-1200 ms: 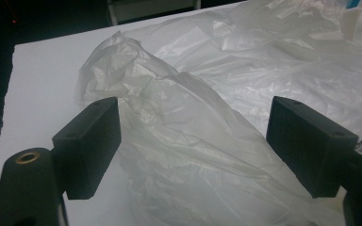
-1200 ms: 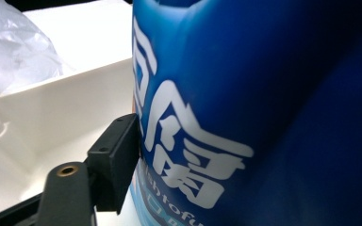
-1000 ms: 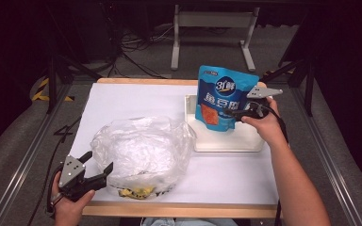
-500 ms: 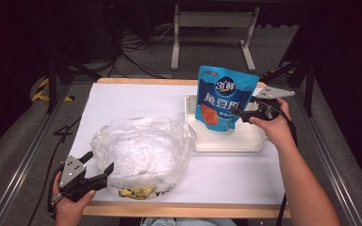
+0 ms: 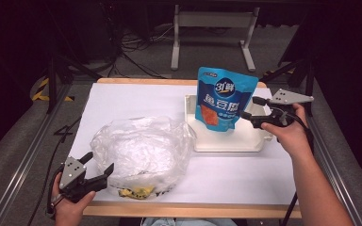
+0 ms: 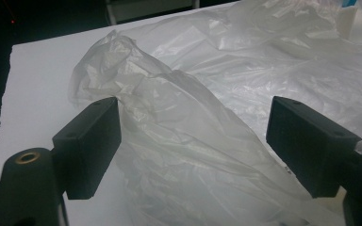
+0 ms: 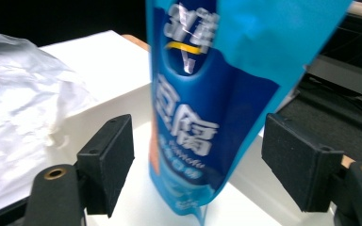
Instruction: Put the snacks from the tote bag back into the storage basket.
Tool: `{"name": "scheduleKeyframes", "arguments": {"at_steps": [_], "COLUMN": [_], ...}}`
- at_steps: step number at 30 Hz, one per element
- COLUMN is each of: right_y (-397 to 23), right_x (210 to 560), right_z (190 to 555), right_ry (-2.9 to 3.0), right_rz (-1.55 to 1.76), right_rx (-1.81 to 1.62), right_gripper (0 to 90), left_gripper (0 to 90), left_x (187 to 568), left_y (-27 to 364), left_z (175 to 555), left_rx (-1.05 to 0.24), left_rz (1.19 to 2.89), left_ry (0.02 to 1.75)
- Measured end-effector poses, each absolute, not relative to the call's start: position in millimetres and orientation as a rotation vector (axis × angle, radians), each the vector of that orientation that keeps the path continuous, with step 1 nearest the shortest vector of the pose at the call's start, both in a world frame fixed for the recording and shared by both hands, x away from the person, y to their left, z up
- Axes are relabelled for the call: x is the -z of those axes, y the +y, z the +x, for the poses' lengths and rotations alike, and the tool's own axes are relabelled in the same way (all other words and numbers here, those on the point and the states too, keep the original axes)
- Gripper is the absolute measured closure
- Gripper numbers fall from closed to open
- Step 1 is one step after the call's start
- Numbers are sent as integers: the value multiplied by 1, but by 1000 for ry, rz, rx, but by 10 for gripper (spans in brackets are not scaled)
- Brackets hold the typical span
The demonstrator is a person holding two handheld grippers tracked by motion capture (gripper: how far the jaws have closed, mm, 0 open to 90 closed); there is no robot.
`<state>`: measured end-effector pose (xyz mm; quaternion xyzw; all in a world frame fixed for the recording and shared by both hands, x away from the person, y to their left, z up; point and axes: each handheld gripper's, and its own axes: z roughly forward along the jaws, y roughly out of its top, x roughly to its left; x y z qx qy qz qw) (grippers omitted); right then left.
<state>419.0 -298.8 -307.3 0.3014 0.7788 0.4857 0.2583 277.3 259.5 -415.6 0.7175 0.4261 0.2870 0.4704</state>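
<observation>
Pouch (image 5: 224,99) standing upright in white tray (image 5: 259,141), long axis vertical, just left of right gripper (image 5: 250,108), jaws released, gaping, nothing grasped. Left gripper (image 5: 99,162), also gaping, waiting well apart, beside plastic bag (image 5: 141,150).

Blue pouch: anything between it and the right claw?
Nothing visible. The blue pouch stands in the white tray, directly ahead of the open right claw, its pads apart from it.
</observation>
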Motion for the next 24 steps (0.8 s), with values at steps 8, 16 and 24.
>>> {"name": "scheduleKeyframes", "arguments": {"at_steps": [8,16,24], "right_y": [-301,-298,-293], "right_x": [298,295,303], "right_z": [390,364,344], "right_ry": [2141,2172,2240], "right_rz": [789,740,706], "right_rx": [-1334,-1380,-1357], "right_gripper": [267,266,252], "left_gripper": [195,196,195], "left_x": [415,415,414], "left_y": [258,256,256], "left_z": [276,276,275], "left_rx": [-704,-699,-696], "left_rz": [1761,1763,1767], "left_ry": [1039,1034,1025]}}
